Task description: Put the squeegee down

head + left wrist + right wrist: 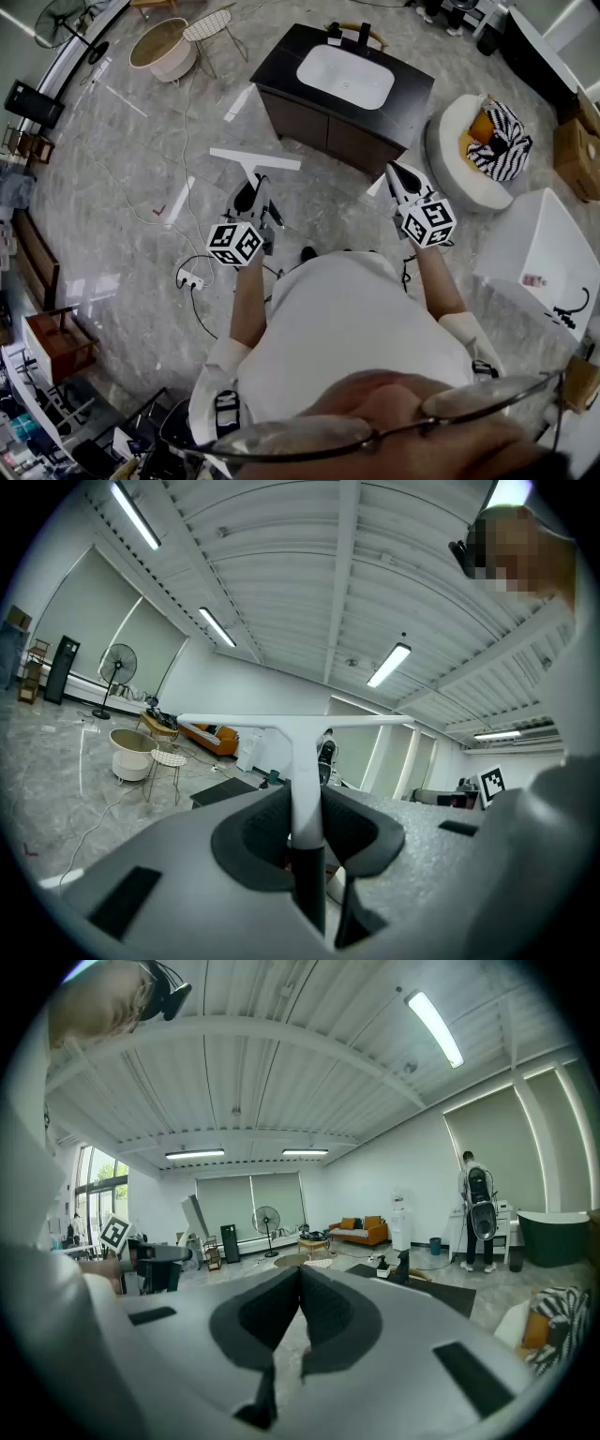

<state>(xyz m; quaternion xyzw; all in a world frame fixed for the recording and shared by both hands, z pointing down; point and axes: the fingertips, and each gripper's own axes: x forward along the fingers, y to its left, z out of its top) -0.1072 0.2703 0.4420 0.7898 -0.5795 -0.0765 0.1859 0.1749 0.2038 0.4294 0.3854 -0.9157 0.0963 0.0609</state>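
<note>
A white T-shaped squeegee (251, 161) (300, 752) is clamped by its handle in my left gripper (258, 192) (305, 832); its long blade runs crosswise ahead of the jaws. It hangs in the air over the grey marble floor, short of the dark vanity (309, 111) with its white basin (345, 75). My right gripper (401, 180) (298, 1321) points at the vanity's right corner, its jaws shut together on nothing. In the right gripper view the left gripper's marker cube (114, 1233) shows at the left.
A black faucet (364, 36) stands at the vanity's back. A round white seat (450, 159) with a striped cushion sits to the right, a white box (534, 246) nearer. A round tub (161, 47) and wire chair (211, 28) stand far left. A power strip (190, 278) with cables lies on the floor.
</note>
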